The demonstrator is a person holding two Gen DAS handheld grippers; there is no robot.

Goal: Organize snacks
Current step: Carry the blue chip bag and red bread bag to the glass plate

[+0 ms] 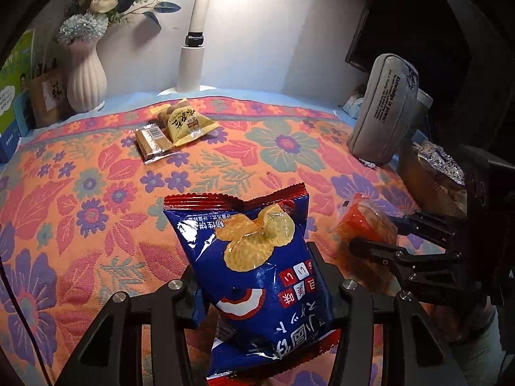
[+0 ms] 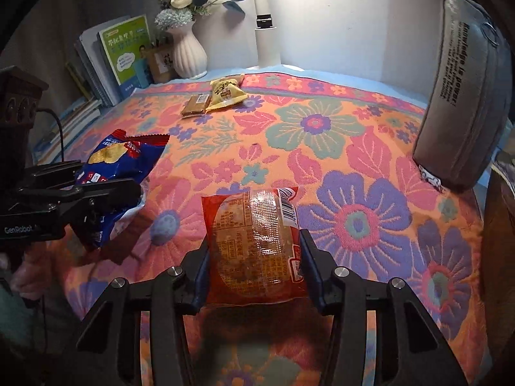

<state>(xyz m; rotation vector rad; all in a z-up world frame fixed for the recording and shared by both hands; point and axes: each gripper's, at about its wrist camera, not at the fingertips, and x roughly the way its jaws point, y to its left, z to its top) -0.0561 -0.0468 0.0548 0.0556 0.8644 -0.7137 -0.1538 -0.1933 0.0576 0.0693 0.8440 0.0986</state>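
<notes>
My left gripper (image 1: pixel 254 276) is shut on a blue chip bag (image 1: pixel 257 273) with red ends, held above the floral cloth (image 1: pixel 96 193); the bag also shows in the right wrist view (image 2: pixel 119 160). My right gripper (image 2: pixel 254 257) is shut on an orange-red snack packet (image 2: pixel 254 247), also seen in the left wrist view (image 1: pixel 367 225). A yellow snack packet (image 1: pixel 186 124) and a brown wafer bar (image 1: pixel 153 141) lie side by side at the far side of the cloth, also in the right wrist view: the yellow packet (image 2: pixel 227 93), the bar (image 2: pixel 194 104).
A white ribbed vase (image 1: pixel 85 77) with flowers stands back left beside books (image 2: pixel 125 54). A white lamp post (image 1: pixel 193 61) stands at the back centre. A grey pencil case (image 1: pixel 383 109) leans at the right, with a foil-topped container (image 1: pixel 441 164) beside it.
</notes>
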